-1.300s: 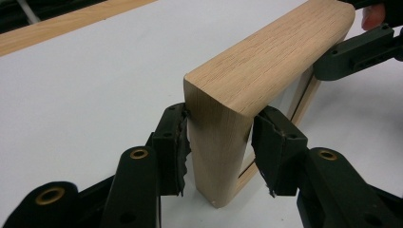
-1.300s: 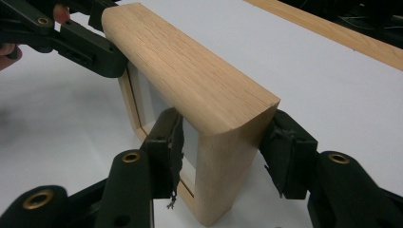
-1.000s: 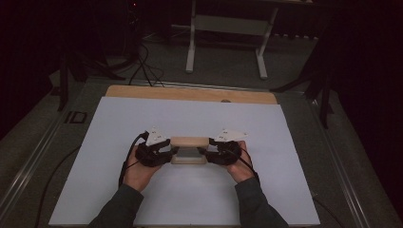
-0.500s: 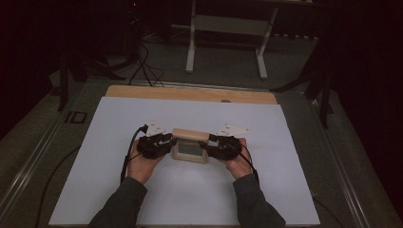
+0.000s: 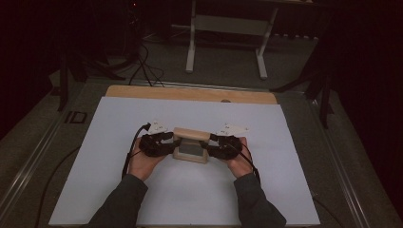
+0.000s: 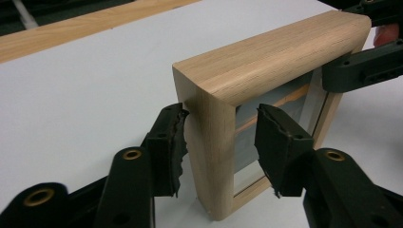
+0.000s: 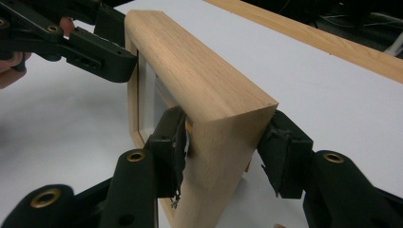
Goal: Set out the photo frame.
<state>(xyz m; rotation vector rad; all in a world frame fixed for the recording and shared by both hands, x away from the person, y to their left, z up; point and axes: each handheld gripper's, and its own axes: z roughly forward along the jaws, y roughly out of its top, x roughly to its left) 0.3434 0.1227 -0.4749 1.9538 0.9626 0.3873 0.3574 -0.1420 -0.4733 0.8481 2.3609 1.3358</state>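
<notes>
You hold a wooden frame [image 5: 191,145] upright near the middle of the white tabletop [image 5: 119,118], one gripper at each end. Your left gripper [image 5: 175,140] straddles the frame's left post: in the left gripper view one pad [image 6: 175,142] touches the outer face, while the other [image 6: 272,142] stands off the glass side with a gap, so this gripper [image 6: 221,142] is not clamped. Your right gripper [image 5: 209,144] looks closed on the right post; in the right gripper view both pads [image 7: 177,142] press the wood on either side of the frame [image 7: 209,95]. Compared with a second ago, the frame and both hands have moved away from you, toward the far edge where the bare wood strip [image 5: 190,93] runs, and the frame has tipped up from lying nearly flat to standing on its lower edge. That suggests the work is setting the frame [image 6: 266,61] upright, and it looks nearly done. The frame seems to rest on the tabletop, though whether it would stand alone cannot be told. The loosened left grip hints that release is near; the right side carries the hold for now.
</notes>
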